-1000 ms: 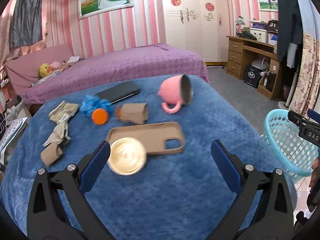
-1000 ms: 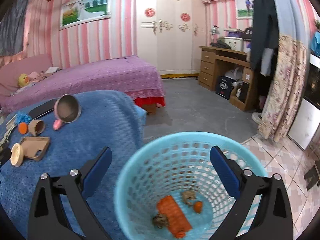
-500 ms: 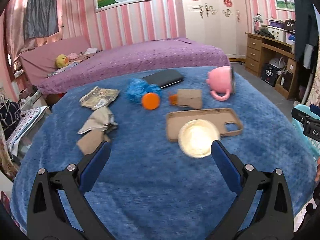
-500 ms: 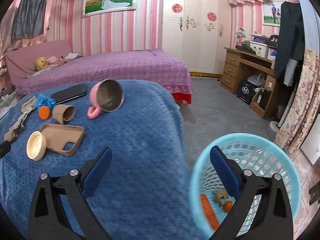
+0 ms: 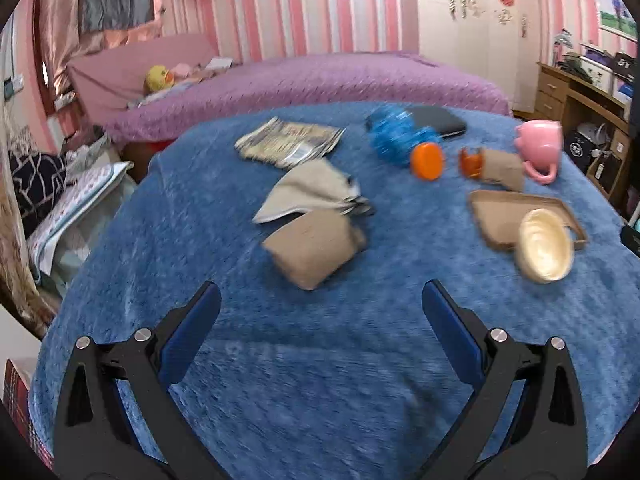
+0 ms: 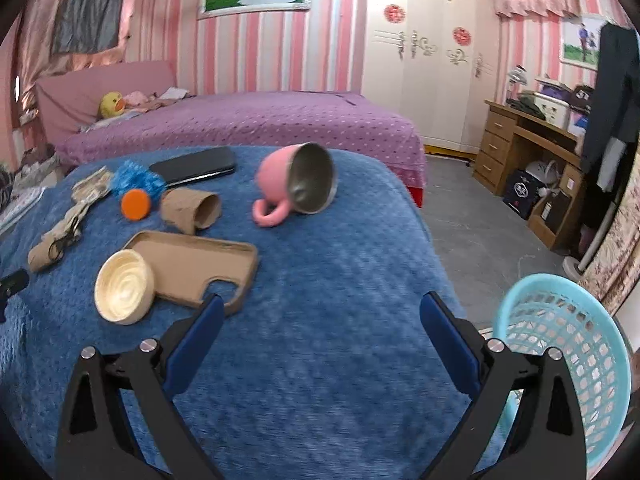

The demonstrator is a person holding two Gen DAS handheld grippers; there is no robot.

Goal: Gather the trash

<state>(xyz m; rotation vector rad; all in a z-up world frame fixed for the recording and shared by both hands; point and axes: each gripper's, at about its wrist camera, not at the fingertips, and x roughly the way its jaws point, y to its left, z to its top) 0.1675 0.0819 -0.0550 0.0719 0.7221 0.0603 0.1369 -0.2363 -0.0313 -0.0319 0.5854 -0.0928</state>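
Trash lies on a blue blanket (image 5: 320,360): a flattened brown paper cup (image 5: 314,246), crumpled grey paper (image 5: 312,192) and a printed wrapper (image 5: 290,142). My left gripper (image 5: 320,308) is open, just short of the flattened cup, with nothing held. A second brown paper cup (image 6: 192,210) lies on its side beside an orange cap (image 6: 136,205). My right gripper (image 6: 320,316) is open and empty over the blanket. The cyan mesh basket (image 6: 560,360) stands at the lower right in the right wrist view.
A tan phone case (image 6: 196,268) with a cream lid (image 6: 124,286) leaning on it, a tipped pink mug (image 6: 296,186), a black phone (image 6: 194,166) and a blue fluffy ball (image 6: 136,178) share the blanket. A purple bed (image 6: 248,124) lies behind, a wooden desk (image 6: 528,148) at right.
My left gripper swung left from the lid and phone case toward the flattened cup and papers. My right gripper swung left off the basket, which slid to the lower right edge.
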